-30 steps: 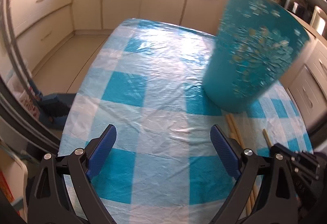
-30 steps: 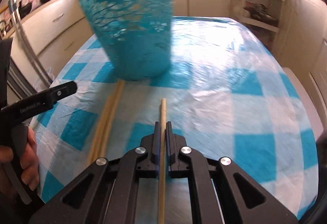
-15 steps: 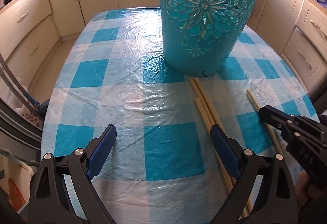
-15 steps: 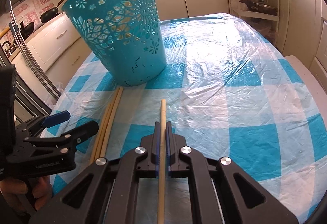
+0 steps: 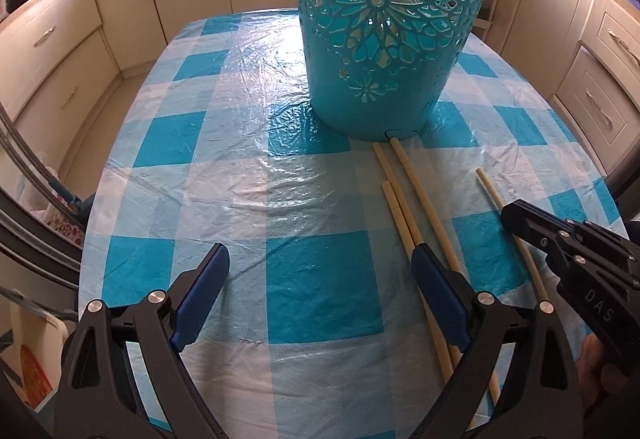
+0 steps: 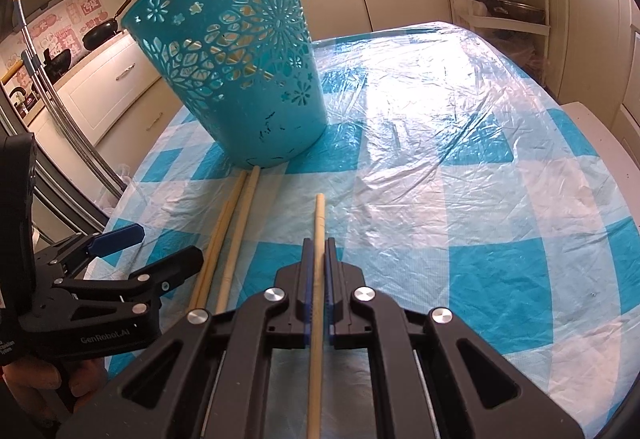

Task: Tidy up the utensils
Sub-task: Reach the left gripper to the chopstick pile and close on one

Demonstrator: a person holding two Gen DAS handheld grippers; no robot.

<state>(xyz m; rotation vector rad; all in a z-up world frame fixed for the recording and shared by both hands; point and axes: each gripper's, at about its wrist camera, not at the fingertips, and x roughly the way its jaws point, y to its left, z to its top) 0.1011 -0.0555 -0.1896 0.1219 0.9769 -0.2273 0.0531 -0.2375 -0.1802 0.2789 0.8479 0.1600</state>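
Observation:
A tall teal cut-out basket (image 5: 380,19) (image 6: 236,71) stands upright on the checked table. Three long wooden chopsticks (image 5: 404,211) (image 6: 236,223) lie side by side in front of it, one tip touching its base. My right gripper (image 6: 316,247) (image 5: 560,239) is shut on a fourth chopstick (image 6: 319,215) (image 5: 508,215), which points toward the basket and lies low over the cloth. My left gripper (image 5: 320,263) (image 6: 156,247) is open, low over the table, with its right pad (image 5: 436,291) above the three loose chopsticks. Nothing is between its jaws.
A blue-and-white checked cloth under clear plastic (image 5: 248,167) covers the table, whose edges drop off at left and right. Cream kitchen cabinets (image 5: 60,51) ring the room. A white shelf rack with pans (image 6: 504,7) stands at the back right. A hand (image 6: 36,379) holds the left gripper.
My left gripper swung toward the loose chopsticks, bringing the basket to the middle of its view and its right pad over them. The right gripper stayed put, still shut on its chopstick.

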